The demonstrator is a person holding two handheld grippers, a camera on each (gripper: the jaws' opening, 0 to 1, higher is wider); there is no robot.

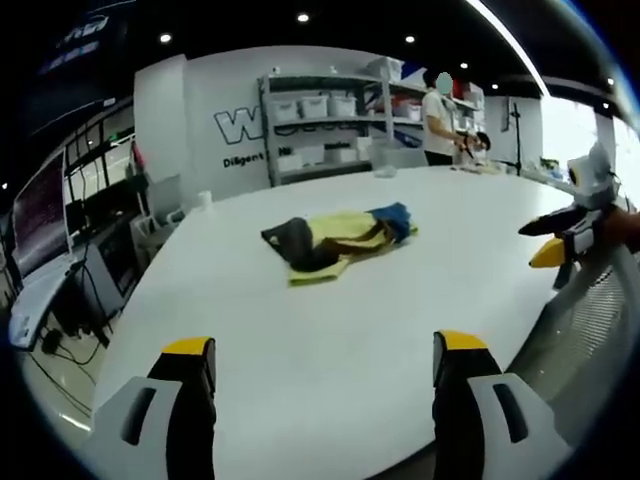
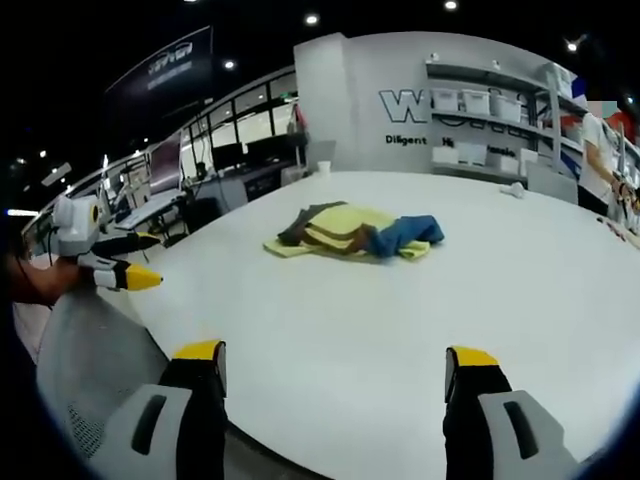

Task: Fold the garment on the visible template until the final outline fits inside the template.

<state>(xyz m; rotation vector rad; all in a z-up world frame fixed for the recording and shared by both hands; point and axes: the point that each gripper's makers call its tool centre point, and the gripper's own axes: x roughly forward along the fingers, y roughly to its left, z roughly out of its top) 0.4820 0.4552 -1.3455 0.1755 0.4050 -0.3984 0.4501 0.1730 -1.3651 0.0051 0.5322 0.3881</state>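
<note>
A crumpled garment (image 1: 335,238) in dark grey, yellow and blue lies in a heap on a yellow-green template sheet (image 1: 312,272) in the middle of the white table (image 1: 300,340). In the right gripper view the garment (image 2: 352,230) sits on the same template (image 2: 285,248). My left gripper (image 1: 325,362) is open over the table's near edge, well short of the garment, with nothing between its fingers. My right gripper (image 2: 335,372) is open too, also near the edge. The right gripper (image 1: 560,240) enters the left gripper view from the right; the left gripper (image 2: 115,265) enters the right gripper view from the left.
A person (image 1: 438,122) stands at the far side by shelves (image 1: 320,125) with white bins. A small cup (image 2: 323,168) stands on the table's far edge. Desks with monitors (image 1: 40,215) line the left. A mesh chair back (image 2: 85,380) is beside the table edge.
</note>
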